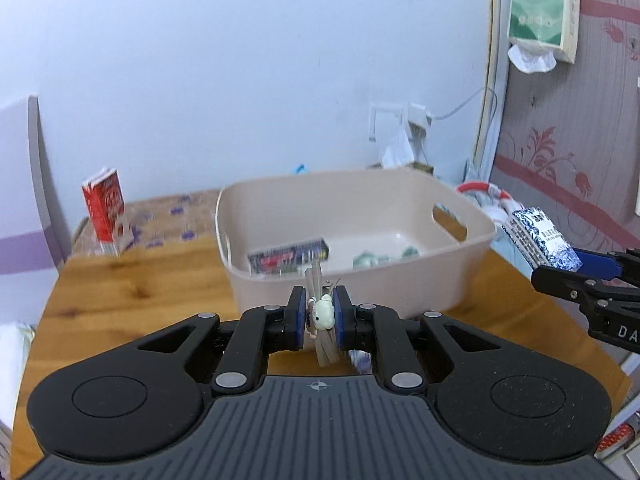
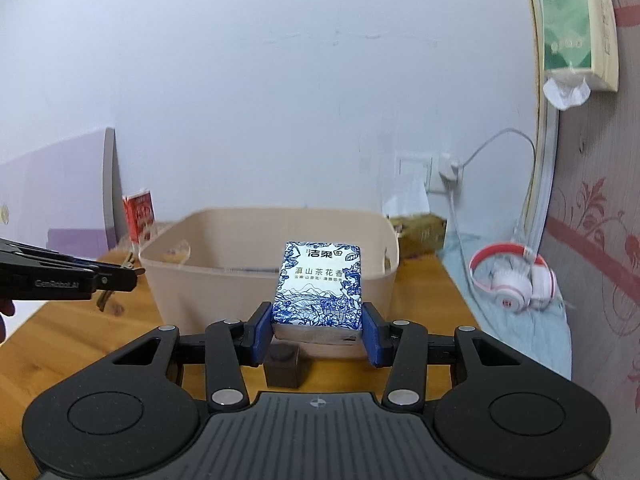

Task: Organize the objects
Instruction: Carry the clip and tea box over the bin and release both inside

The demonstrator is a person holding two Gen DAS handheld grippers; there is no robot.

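My left gripper (image 1: 319, 318) is shut on a small hair clip with a pale bunny charm (image 1: 321, 312), held above the wooden table just in front of the beige plastic bin (image 1: 236, 284). The bin holds a dark flat packet (image 1: 288, 258) and a pale green item (image 1: 366, 259). My right gripper (image 2: 317, 334) is shut on a blue-and-white tissue pack (image 2: 320, 284), held in front of the bin's near wall (image 2: 176, 280). From the left wrist view the right gripper (image 1: 560, 270) and tissue pack (image 1: 540, 238) are at the bin's right side.
A red-and-white carton (image 1: 106, 212) stands at the table's back left. A small dark block (image 2: 282, 364) sits on the table under my right gripper. White-and-red headphones (image 2: 516, 276) lie on a blue cloth to the right. A wall socket with a charger (image 2: 448, 168) is behind the bin.
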